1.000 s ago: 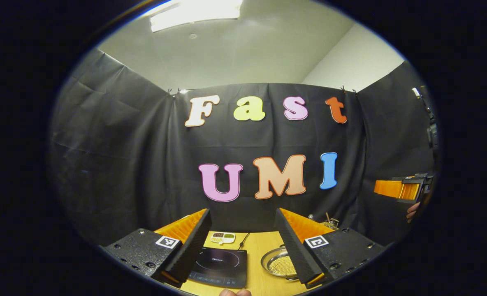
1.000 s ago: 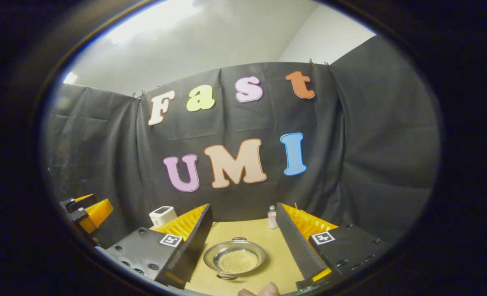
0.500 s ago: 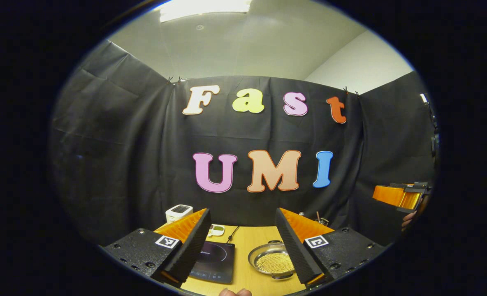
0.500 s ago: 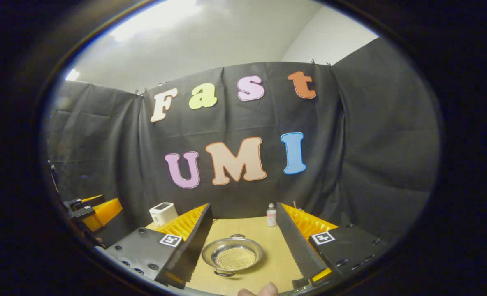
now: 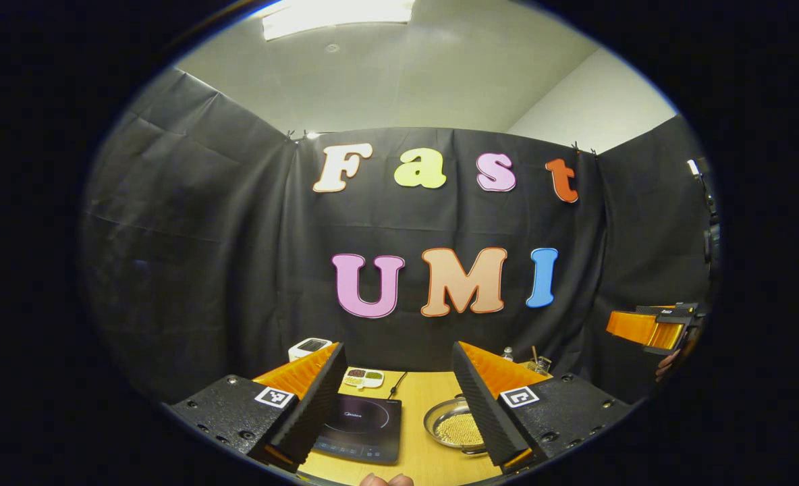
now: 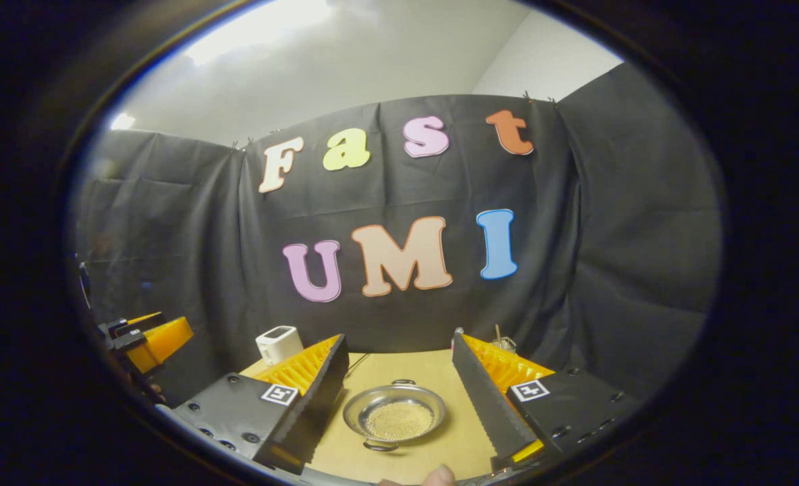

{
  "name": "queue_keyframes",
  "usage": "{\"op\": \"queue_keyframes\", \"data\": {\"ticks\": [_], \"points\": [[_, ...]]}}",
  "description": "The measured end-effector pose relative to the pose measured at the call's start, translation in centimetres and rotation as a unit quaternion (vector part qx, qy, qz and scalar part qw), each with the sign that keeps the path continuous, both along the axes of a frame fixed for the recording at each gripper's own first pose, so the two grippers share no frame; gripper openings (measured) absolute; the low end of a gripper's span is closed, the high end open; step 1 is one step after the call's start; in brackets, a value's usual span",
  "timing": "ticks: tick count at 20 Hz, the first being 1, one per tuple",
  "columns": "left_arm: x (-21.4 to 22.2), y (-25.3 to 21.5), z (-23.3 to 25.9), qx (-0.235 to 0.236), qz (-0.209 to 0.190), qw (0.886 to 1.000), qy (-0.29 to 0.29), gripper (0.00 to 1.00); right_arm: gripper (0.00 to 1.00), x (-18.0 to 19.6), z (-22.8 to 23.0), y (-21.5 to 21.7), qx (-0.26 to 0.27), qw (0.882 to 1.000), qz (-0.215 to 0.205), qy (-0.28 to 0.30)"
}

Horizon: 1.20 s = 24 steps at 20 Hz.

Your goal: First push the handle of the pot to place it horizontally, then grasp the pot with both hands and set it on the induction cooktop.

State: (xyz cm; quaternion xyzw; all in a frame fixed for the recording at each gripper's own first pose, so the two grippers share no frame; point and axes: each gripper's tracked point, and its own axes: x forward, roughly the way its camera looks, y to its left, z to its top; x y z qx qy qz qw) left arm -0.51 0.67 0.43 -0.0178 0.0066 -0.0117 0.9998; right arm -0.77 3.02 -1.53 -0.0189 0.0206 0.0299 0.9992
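Steel pot (image 6: 394, 419) of what may be pale grain on the wooden worktop (image 6: 453, 445), beside the black induction cooktop (image 5: 359, 428), left hand-held gripper (image 5: 397, 398) and right hand-held gripper (image 6: 399, 395) both raised, fingers spread, empty.

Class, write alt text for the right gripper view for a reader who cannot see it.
A round silver metal pot holding pale grains sits on a wooden table, framed between the open right gripper. A white box-shaped appliance stands behind, far left.
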Motion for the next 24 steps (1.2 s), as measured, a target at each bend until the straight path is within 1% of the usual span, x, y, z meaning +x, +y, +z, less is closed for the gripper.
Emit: {"op": "queue_keyframes", "data": {"ticks": [1,3,4,5,6,7,8,9,10,11,13,14,15,16,17,18,19,20,21,22,23,24], "points": [[0.0,0.2,0.0,-0.002,-0.003,1.000,-0.002,0.95,0.98,0.0,-0.5,0.5,-0.002,1.000,0.002,0.004],[0.1,0.7,-0.7,-0.001,-0.006,1.000,0.008,0.95,0.98,0.0,-2.0,1.6,-0.007,1.000,0.012,0.026],[0.2,0.8,-0.9,-0.001,-0.005,1.000,0.008,0.92,0.92,0.1,-2.6,2.0,-0.012,0.999,0.018,0.034],[0.2,1.0,-0.7,-0.003,-0.003,1.000,0.007,0.95,0.90,0.2,-3.2,2.3,-0.018,0.999,0.023,0.044],[0.4,1.1,-0.9,-0.006,0.000,1.000,0.008,0.92,0.83,0.5,-4.1,2.6,-0.024,0.998,0.027,0.057],[0.6,1.3,-1.1,-0.007,0.005,1.000,0.012,0.95,0.71,0.5,-5.0,2.9,-0.025,0.997,0.038,0.068],[0.8,1.3,-1.3,-0.008,0.011,1.000,0.013,0.95,0.70,0.9,-5.7,3.4,-0.027,0.996,0.046,0.077],[1.1,1.4,-1.4,-0.008,0.020,1.000,0.015,0.95,0.62,1.7,-6.5,3.3,-0.032,0.995,0.048,0.086],[1.3,1.4,-1.7,-0.008,0.027,0.999,0.023,0.92,0.48,2.2,-7.2,2.9,-0.036,0.993,0.051,0.096],[1.4,1.1,-1.7,-0.009,0.028,0.999,0.023,0.92,0.34,2.8,-7.6,2.8,-0.036,0.993,0.054,0.098],[2.3,0.0,-1.5,0.004,0.028,0.999,0.021,0.92,0.22,3.9,-9.0,2.3,-0.027,0.991,0.062,0.114],[2.5,0.2,-1.9,0.016,0.035,0.999,0.027,0.95,0.23,4.1,-10.1,2.5,-0.018,0.989,0.074,0.129],[2.8,0.1,-1.7,0.019,0.042,0.999,0.027,0.92,0.10,4.3,-10.4,2.3,-0.009,0.987,0.083,0.140],[3.3,-0.4,-1.4,0.016,0.047,0.998,0.027,0.95,0.10,5.0,-11.2,2.6,-0.002,0.985,0.095,0.147],[3.6,-0.6,-1.3,0.013,0.054,0.998,0.027,0.95,0.03,6.2,-12.3,2.0,0.000,0.984,0.095,0.153],[3.8,-0.6,-1.4,0.015,0.061,0.998,0.026,0.95,0.02,6.7,-12.8,1.9,0.011,0.981,0.102,0.162],[4.0,-0.3,-1.7,0.021,0.071,0.997,0.033,0.95,0.00,6.5,-14.5,1.9,0.023,0.974,0.110,0.194],[3.9,-0.2,-2.1,0.025,0.078,0.996,0.041,0.95,0.02,6.8,-15.8,2.3,0.043,0.966,0.123,0.224],[4.0,-0.3,-1.9,0.024,0.079,0.996,0.035,0.92,0.03,6.9,-17.4,2.7,0.057,0.959,0.134,0.242],[4.4,-0.5,-1.9,0.025,0.080,0.996,0.035,0.96,0.02,7.4,-18.6,2.6,0.056,0.956,0.133,0.257],[4.8,-0.3,-2.4,0.029,0.079,0.996,0.042,0.95,0.00,7.8,-19.1,2.5,0.054,0.952,0.133,0.269],[5.2,-0.1,-3.2,0.031,0.076,0.995,0.048,0.92,0.00,8.3,-19.5,2.9,0.055,0.951,0.135,0.273]]}}
